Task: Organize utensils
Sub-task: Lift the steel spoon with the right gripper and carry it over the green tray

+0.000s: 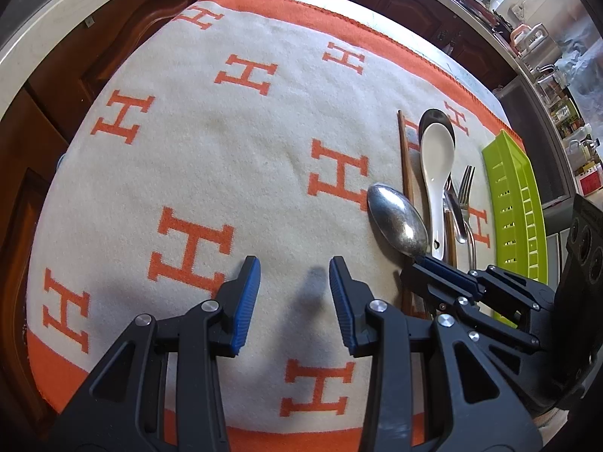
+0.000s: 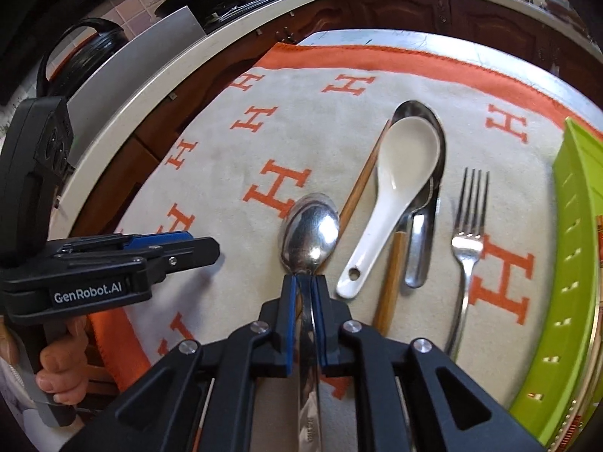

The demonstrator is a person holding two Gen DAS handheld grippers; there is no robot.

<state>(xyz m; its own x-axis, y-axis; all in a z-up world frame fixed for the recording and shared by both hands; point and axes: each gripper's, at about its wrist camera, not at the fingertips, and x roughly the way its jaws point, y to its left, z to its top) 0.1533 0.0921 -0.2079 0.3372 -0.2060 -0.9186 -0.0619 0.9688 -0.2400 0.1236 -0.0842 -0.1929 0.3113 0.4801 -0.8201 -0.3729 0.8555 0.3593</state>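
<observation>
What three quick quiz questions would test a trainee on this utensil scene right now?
1. True or false: the right gripper has its fingers closed on the steel spoon.
2. Which utensil lies nearest the green tray? A) white ceramic spoon B) fork C) chopstick
3. What does the left gripper hold?

Key:
1. True; the blue pads pinch the spoon's neck.
2. B.
3. Nothing; its fingers stand apart over the H-patterned cloth.
</observation>
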